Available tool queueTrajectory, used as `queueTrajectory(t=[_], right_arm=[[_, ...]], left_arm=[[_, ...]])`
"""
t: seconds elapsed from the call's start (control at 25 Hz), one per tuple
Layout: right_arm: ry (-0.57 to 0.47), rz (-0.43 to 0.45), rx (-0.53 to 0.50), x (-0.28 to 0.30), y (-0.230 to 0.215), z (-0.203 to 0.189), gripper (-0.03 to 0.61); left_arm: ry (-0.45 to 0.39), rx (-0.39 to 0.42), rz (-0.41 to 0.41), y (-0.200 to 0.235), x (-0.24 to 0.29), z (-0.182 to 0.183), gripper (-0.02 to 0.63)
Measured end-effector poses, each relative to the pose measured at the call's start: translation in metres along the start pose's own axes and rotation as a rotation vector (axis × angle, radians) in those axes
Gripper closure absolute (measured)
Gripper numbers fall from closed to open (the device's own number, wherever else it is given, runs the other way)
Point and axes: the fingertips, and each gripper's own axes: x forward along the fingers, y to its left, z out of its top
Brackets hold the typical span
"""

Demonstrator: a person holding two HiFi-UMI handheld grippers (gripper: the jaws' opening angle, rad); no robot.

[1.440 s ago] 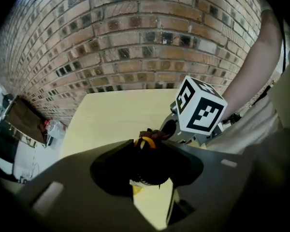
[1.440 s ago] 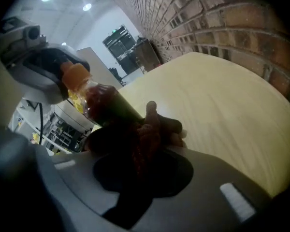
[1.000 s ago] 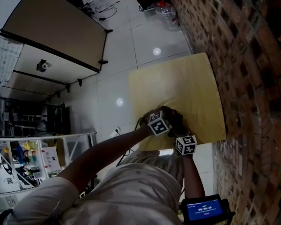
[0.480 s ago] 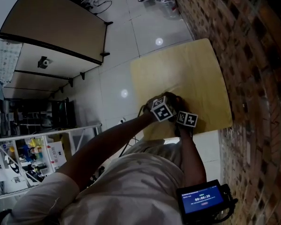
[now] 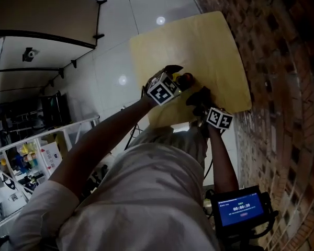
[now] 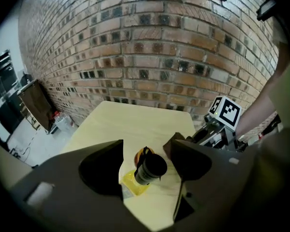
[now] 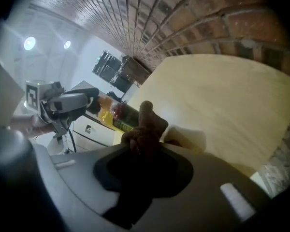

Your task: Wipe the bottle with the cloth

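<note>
A dark bottle (image 6: 150, 167) with a black cap and a yellow label stands near the front edge of the pale wooden table (image 6: 135, 122). My left gripper (image 6: 146, 146) hangs over it. Its jaws have just been opening and now stand open on either side of the cap, touching nothing. In the head view the bottle (image 5: 184, 79) shows just past the left gripper (image 5: 174, 73). My right gripper (image 7: 145, 146) is shut on a bunched brown cloth (image 7: 146, 127), held to the right of the bottle (image 7: 120, 116). In the head view the right gripper (image 5: 199, 95) and its cloth (image 5: 202, 94) stay apart from the bottle.
A brick wall (image 5: 282, 61) runs along the table's right side. A larger beige tabletop (image 5: 36, 9) stands across the tiled floor, a white shelf cart (image 5: 36, 150) at the left. A device with a blue screen (image 5: 240, 210) hangs at the person's waist.
The two grippers were together at the bottle; now they are apart. The left jaws have let go of the bottle and lifted. The right gripper has pulled back to the right with the cloth.
</note>
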Motion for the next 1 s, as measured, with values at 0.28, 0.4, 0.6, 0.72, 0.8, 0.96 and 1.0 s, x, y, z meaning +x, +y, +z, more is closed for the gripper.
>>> queueTrajectory(t=[0.28, 0.4, 0.6, 0.72, 0.8, 0.96, 1.0], right_arm=[[-0.189, -0.085, -0.132, -0.093, -0.026, 0.049, 0.502], [-0.26, -0.098, -0.2, -0.117, -0.007, 0.076, 0.502], [-0.379, -0.068, -0.306, -0.153, 0.045, 0.113, 0.502], [-0.465, -0.047, -0.374, -0.178, 0.09, 0.13, 0.502], [-0.503, -0.04, -0.392, -0.196, 0.114, 0.125, 0.502], [-0.552, -0.037, -0.404, -0.225, 0.154, 0.085, 0.502], [-0.566, -0.039, -0.412, -0.231, 0.163, 0.073, 0.502]], left_arm=[[-0.207, -0.168, 0.065, -0.003, -0.057, 0.014, 0.264], [-0.261, -0.239, 0.097, -0.007, -0.084, 0.004, 0.264], [-0.37, -0.372, 0.162, -0.011, -0.132, -0.018, 0.265], [-0.417, -0.402, 0.212, -0.009, -0.164, -0.032, 0.267], [-0.429, -0.391, 0.235, -0.02, -0.183, -0.043, 0.287], [-0.437, -0.347, 0.252, -0.057, -0.223, -0.072, 0.354], [-0.44, -0.345, 0.26, -0.067, -0.235, -0.081, 0.374]])
